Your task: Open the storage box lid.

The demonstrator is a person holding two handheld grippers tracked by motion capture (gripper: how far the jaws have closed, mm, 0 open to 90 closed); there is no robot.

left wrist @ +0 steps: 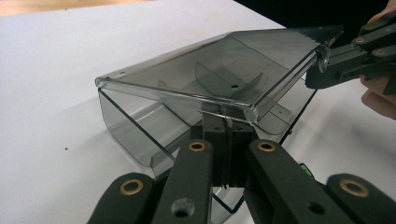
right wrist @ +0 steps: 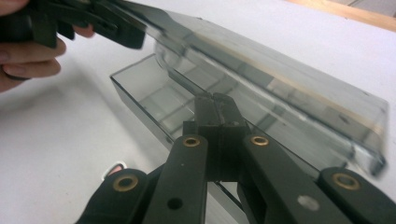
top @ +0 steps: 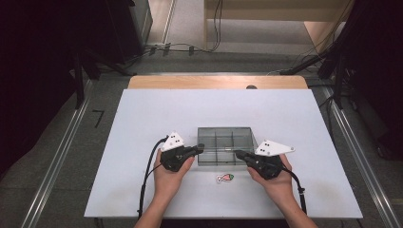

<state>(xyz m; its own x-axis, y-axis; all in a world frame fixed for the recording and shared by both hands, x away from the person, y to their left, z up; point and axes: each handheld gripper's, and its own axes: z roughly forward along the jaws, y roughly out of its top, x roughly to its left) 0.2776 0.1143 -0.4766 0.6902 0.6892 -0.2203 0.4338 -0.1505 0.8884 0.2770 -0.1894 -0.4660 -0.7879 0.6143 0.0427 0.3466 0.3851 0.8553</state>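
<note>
Left claw (top: pixel 200 148) pinched the smoky box's lid (left wrist: pixel 219 70) at one end, right claw (top: pixel 237 153) clamped its other end; the lid tilted up over the clear divided box (top: pixel 224 145), mid-surface toward the near edge.

On your table (top: pixel 142 142): one clear plastic box (top: pixel 223 145) with one hinged lid (left wrist: pixel 224 70) and several inner compartments. One small fish-shaped sticker (top: pixel 225 178). In your hands: two grippers, left (top: pixel 199 149) and right (top: pixel 237 154).
</note>
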